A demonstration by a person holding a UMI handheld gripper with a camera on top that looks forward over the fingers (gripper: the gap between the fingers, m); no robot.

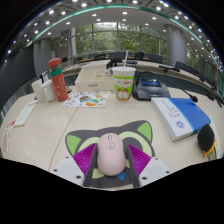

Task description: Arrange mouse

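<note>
A pale pink mouse sits between my gripper's two fingers. Both magenta pads press against its sides, so the gripper is shut on it. The mouse is over a black cat-shaped mouse mat with green ears, which lies on the beige table just ahead of the fingers. The mouse's rear end is hidden low between the fingers. I cannot tell whether the mouse rests on the mat or is held just above it.
Beyond the mat stand a white cup with a green band, a red bottle, a colourful leaflet and a dark case. A blue and white book and a black object lie to the right.
</note>
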